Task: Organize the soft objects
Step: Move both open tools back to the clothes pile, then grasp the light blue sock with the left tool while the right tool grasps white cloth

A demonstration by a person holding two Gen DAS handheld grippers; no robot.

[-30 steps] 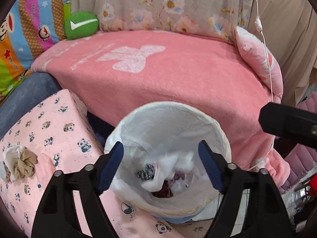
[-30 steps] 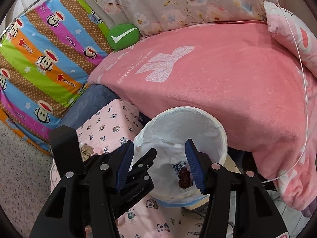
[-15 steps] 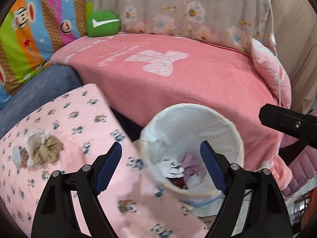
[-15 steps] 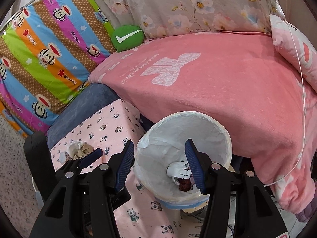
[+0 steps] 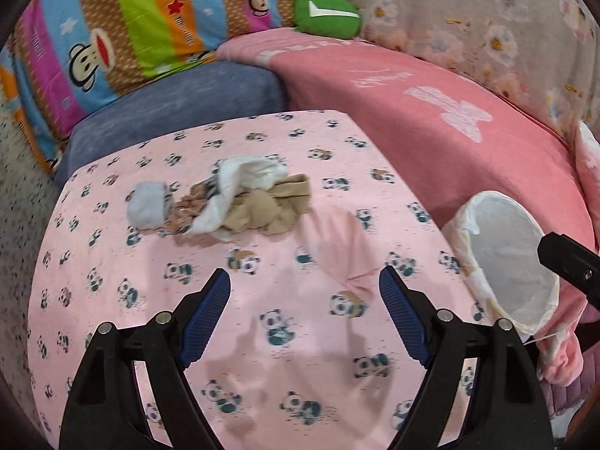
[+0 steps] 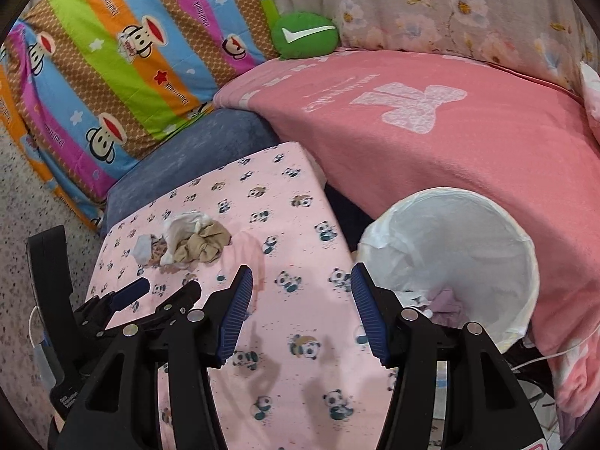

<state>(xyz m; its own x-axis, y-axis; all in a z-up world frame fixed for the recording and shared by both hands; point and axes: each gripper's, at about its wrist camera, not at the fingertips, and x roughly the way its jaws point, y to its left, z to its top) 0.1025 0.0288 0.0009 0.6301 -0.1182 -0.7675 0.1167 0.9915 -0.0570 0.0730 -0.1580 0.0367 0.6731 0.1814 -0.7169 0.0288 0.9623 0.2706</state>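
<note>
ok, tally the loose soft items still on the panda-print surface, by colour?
White cloth: 1
Tan cloth: 1
Light grey piece: 1
Brownish patterned piece, mostly hidden under the others: 1
Total: 4, as far as the bunched pile lets me separate them. All lie on the panda-print surface, none between either set of tongs.
</note>
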